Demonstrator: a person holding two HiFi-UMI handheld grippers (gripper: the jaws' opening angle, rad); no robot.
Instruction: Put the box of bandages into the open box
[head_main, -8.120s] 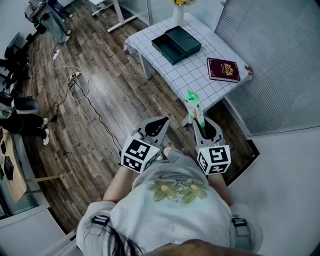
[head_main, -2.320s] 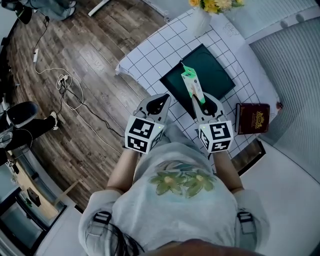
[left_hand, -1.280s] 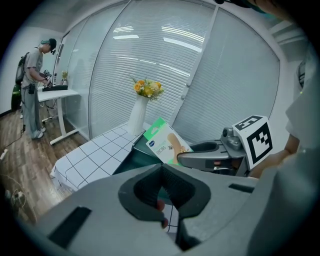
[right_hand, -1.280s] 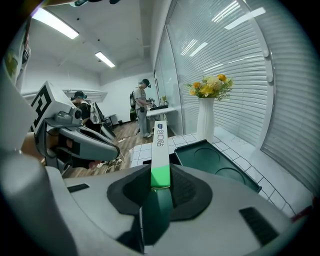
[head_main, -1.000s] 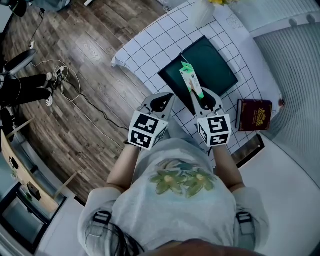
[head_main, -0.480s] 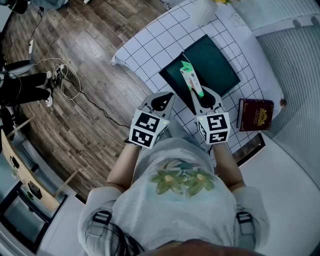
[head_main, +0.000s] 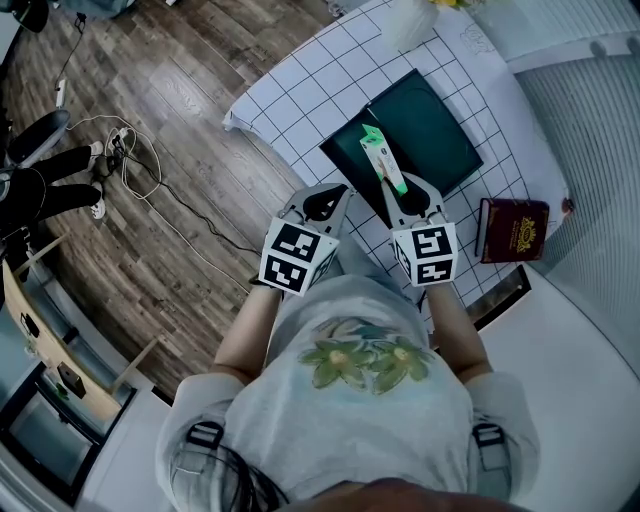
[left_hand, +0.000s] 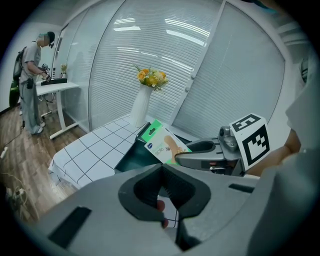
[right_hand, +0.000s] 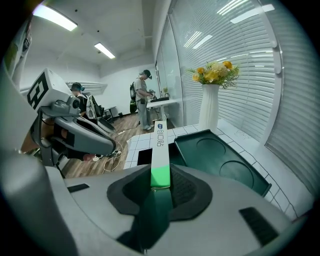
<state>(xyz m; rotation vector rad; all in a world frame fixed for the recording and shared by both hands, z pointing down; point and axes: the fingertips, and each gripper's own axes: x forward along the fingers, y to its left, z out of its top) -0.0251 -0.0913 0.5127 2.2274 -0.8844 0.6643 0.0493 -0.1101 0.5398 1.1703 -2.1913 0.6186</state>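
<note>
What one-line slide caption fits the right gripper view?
Right gripper clamps the bandage box edge-on, facing the open dark-green box on the gridded table.

No legible text, print on box of bandages (right_hand: 160, 150) too small

Position: left gripper (head_main: 322, 200) and right gripper (head_main: 401, 190) now stand at the near edge of the checked table (head_main: 300, 90); 8.1 s ago they hung over the wooden floor (head_main: 180, 120), well short of it. Box of bandages (head_main: 383, 163): formerly above the floor, now above the near part of the open box (head_main: 435, 130); eased slightly further over it within the last second. Red book (head_main: 513, 230): earlier well ahead, now near the right gripper, to its right.
</note>
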